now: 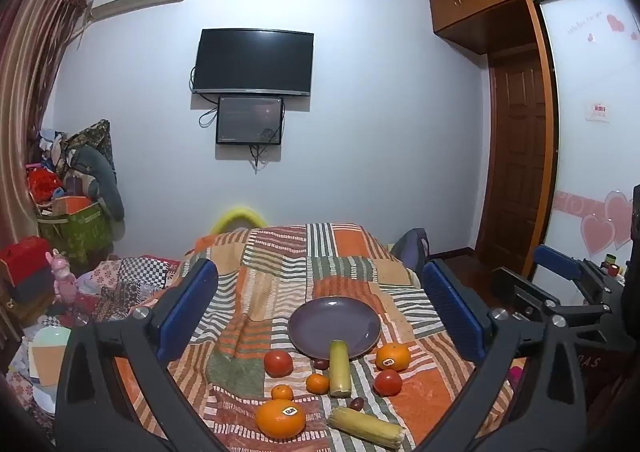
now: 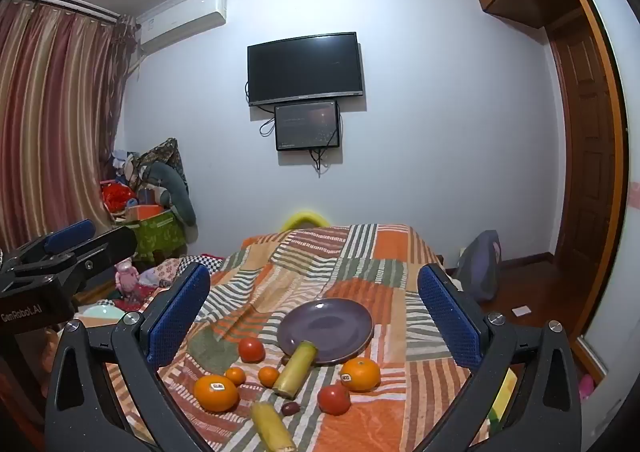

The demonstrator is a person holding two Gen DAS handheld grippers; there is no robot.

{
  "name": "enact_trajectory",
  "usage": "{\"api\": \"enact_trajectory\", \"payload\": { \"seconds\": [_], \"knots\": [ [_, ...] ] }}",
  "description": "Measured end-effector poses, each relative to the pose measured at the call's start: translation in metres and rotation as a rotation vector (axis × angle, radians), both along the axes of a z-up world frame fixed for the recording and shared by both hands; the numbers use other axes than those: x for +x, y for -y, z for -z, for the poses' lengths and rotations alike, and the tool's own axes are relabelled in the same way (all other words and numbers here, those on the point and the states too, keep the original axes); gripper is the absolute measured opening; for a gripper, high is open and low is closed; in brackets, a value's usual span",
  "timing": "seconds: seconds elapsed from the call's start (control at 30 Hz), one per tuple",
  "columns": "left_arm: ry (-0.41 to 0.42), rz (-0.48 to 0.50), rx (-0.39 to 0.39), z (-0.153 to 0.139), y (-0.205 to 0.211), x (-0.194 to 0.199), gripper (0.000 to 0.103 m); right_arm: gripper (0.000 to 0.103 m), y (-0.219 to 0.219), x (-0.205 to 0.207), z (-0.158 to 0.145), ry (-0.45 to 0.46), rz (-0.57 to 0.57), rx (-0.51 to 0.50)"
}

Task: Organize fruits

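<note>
A purple plate (image 1: 334, 322) (image 2: 326, 322) lies bare on the patchwork blanket (image 1: 280, 260). One corn cob (image 1: 339, 368) (image 2: 295, 368) leans its tip on the plate's near rim. A second cob (image 1: 366, 426) (image 2: 272, 428) lies closer to me. Around them sit two big stickered oranges (image 1: 280, 418) (image 1: 393, 357), two tomatoes (image 1: 278, 363) (image 1: 387, 382), two small mandarins (image 1: 317, 383) and dark dates (image 1: 357, 403). My left gripper (image 1: 318, 268) and right gripper (image 2: 312, 271) hover side by side above the near fruit, both open wide and holding nothing.
The blanket covers a raised surface that drops off at the left, right and far sides. Clutter, a pink toy (image 1: 64, 276) and boxes fill the floor at the left. A grey bag (image 2: 480, 264) stands at the right by the wooden door.
</note>
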State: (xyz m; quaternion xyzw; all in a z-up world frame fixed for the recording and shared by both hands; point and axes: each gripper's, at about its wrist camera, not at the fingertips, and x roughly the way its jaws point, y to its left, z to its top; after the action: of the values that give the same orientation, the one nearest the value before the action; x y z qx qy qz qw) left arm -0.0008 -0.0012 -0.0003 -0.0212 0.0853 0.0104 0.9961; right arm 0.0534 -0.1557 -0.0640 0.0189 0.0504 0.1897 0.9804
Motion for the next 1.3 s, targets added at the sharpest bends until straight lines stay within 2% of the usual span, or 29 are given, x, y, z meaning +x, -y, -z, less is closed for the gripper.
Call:
{"api": "enact_trajectory", "payload": {
  "seconds": [0.23, 0.27, 0.3, 1.3],
  "knots": [
    [0.01, -0.025, 0.004, -0.0007, 0.0021, -0.0037, 0.103, 0.103, -0.0001, 0.0002, 0.0003, -0.007, 0.0, -0.004],
    [-0.007, 0.02, -0.015, 0.0032, 0.0025, 0.0013, 0.103, 0.103, 0.0, 0.0003, 0.0004, -0.006, 0.0, -0.003],
    [-0.015, 0.023, -0.017, 0.0006, 0.0002, 0.0024, 0.103, 0.103, 0.0005, 0.0009, 0.0005, -0.006, 0.0, -0.002],
    [-0.021, 0.037, -0.016, 0.0022, -0.0003, 0.0043, 0.103, 0.103, 0.0045, 0.0002, 0.0005, 0.004, -0.003, 0.002]
  ]
}}
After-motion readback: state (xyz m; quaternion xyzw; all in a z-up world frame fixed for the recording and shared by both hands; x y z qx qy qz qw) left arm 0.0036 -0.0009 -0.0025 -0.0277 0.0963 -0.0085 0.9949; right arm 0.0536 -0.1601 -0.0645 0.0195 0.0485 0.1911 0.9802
